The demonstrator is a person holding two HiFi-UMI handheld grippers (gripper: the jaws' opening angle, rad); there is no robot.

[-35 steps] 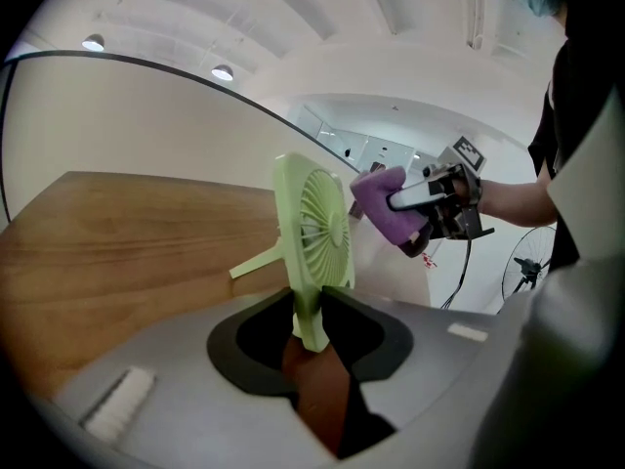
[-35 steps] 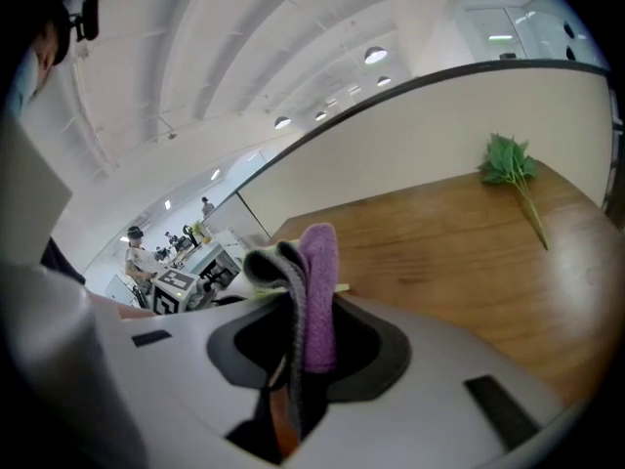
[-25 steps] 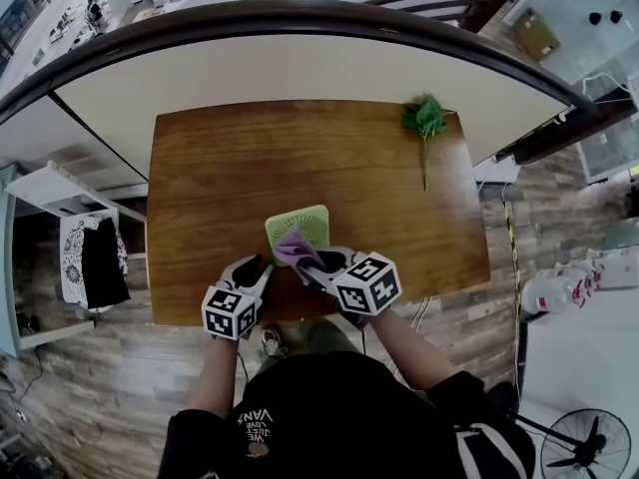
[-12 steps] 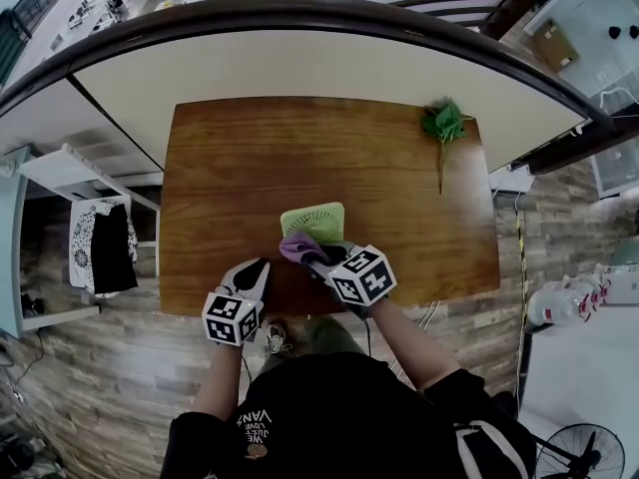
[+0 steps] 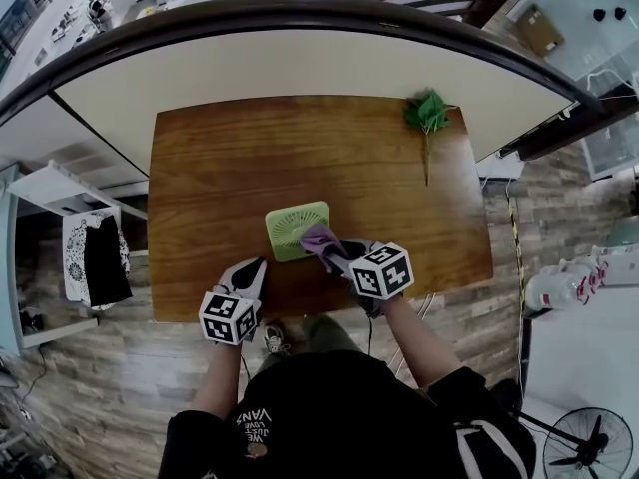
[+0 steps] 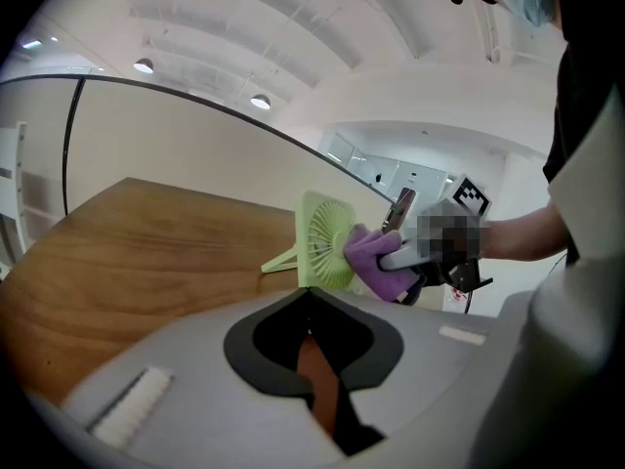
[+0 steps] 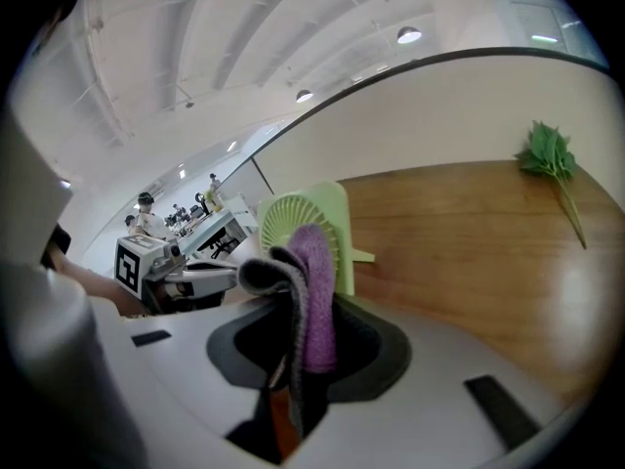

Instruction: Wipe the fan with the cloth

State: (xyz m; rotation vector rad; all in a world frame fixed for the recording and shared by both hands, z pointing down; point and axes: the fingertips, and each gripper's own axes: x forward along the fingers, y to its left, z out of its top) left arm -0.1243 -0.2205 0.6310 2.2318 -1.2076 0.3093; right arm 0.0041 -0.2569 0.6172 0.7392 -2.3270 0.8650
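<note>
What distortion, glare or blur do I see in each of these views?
Head view: strong fisheye, the table edges bow. Left gripper view: dark corners, a mosaic patch beside the cloth. Right gripper view: dark corners, pale sheen on the table at right.

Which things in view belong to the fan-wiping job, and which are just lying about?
Job: green fan; purple cloth, clamped in the right gripper, against the fan's grille.
Lying about: leafy green sprig at the wooden table's far right corner.
</note>
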